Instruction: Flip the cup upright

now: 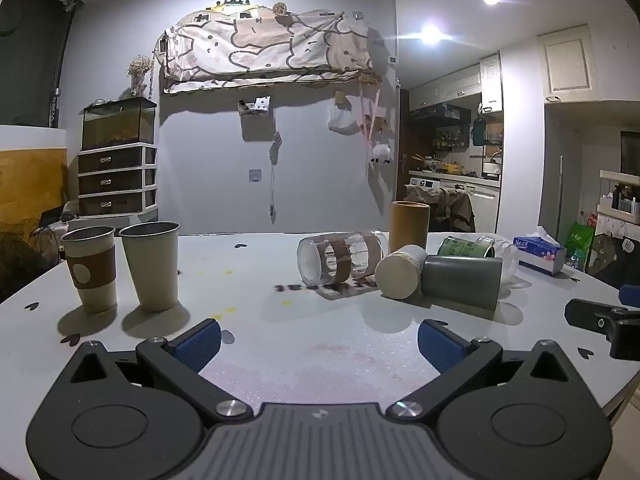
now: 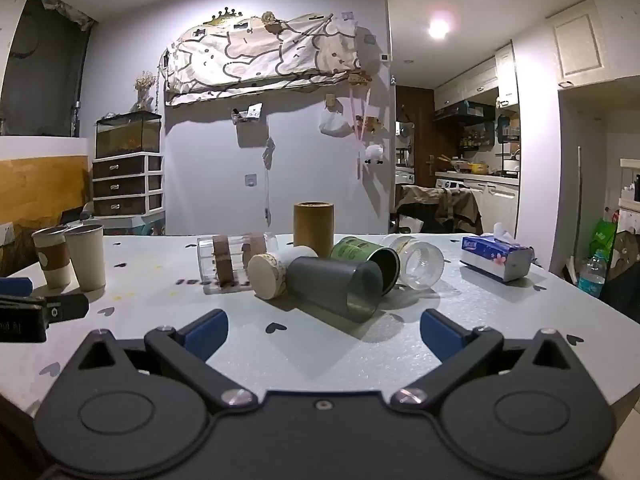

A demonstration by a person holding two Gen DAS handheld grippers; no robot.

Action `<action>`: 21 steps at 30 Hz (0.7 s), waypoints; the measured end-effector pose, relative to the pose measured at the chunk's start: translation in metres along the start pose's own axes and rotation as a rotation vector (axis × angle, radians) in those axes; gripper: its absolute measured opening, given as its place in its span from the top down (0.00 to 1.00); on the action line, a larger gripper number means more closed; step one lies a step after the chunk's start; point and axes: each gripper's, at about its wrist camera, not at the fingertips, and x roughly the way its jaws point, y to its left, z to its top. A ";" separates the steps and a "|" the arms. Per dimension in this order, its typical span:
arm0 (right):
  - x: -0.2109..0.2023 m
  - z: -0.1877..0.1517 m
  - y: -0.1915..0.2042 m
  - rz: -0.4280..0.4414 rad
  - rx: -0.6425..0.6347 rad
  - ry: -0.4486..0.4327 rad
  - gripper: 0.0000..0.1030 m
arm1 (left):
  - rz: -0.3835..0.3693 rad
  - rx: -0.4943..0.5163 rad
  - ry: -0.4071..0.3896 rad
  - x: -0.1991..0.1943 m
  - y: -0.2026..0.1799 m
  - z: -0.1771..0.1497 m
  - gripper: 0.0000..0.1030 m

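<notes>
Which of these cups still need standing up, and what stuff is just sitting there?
Need standing up, all lying on their sides:
grey cup
cream cup
green cup
clear glass with brown bands
clear jar

Just sitting there:
sleeved paper cup, already upright
plain paper cup, already upright
brown tube, upright
tissue pack

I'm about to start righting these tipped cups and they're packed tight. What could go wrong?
1. The grey cup lies against the white cup and green can; pulling it may roll them.
2. The clear jar could roll toward the table edge.
3. Both hand-held grippers are open and empty.
</notes>
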 end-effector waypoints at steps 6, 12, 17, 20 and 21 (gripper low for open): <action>0.001 0.000 0.001 -0.004 -0.013 0.006 0.00 | 0.003 0.011 0.004 0.000 0.000 0.000 0.00; 0.001 0.000 0.001 0.001 -0.009 0.007 0.00 | 0.003 0.011 0.003 0.000 0.000 0.000 0.00; 0.000 -0.001 0.003 -0.001 -0.014 0.008 0.00 | 0.003 0.012 0.004 0.000 0.000 0.000 0.00; 0.001 -0.001 0.002 -0.001 -0.011 0.008 0.00 | 0.003 0.013 0.003 0.000 0.000 0.000 0.00; 0.001 -0.001 0.002 0.000 -0.011 0.008 0.00 | 0.003 0.012 0.003 0.000 0.000 0.000 0.00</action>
